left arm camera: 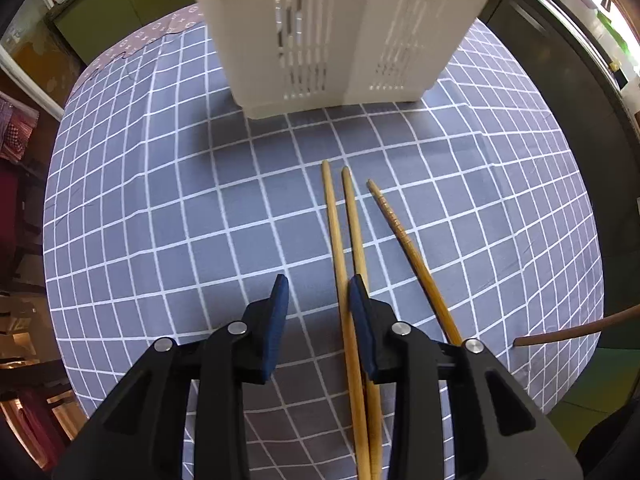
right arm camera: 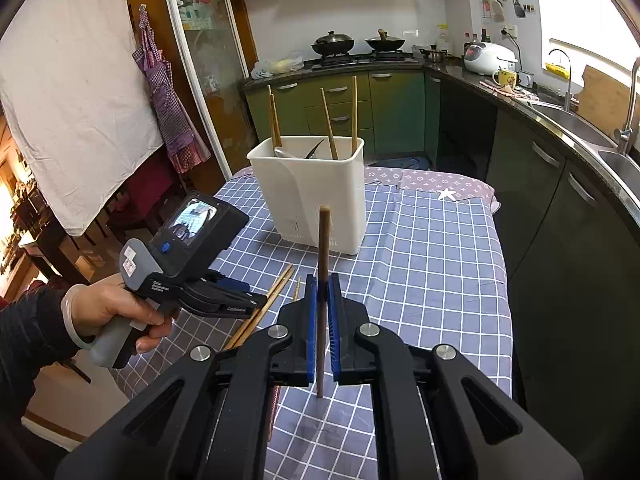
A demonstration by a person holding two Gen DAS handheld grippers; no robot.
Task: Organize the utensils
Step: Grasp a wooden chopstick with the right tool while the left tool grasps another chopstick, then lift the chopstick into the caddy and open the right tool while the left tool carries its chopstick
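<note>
On the checked tablecloth (right arm camera: 432, 264) stands a white slotted holder (right arm camera: 316, 192), and the sorting looks roughly half done. Four chopsticks already stand upright in the holder (right arm camera: 353, 112), along with what seem to be a couple of metal utensils, though those are too hidden to name.

Three pale chopsticks (left arm camera: 340, 240) lie loose on the cloth in front of the holder. The left gripper (left arm camera: 318, 300) points steeply down over them. Its jaws stand fairly narrow but not pinching: one chopstick lies in the gap, close against the right-hand pad, a second passes under that pad, and the third is just outside. I would judge a pickup to be the step in hand.

The right gripper (right arm camera: 323, 316) is clamped tight on a darker brown chopstick (right arm camera: 323, 248), held upright above the table, well short of the holder. So that stick and the three loose ones are left to go in.

The cloth is grey-blue with white grid lines, over a patterned pink one at the far end. Around it is a kitchen: green cabinets, two woks on the stove (right arm camera: 356, 54), a rice cooker (right arm camera: 490, 56), a steel sink (right arm camera: 576, 120) and a checked apron (right arm camera: 168, 104) hanging by the door.
</note>
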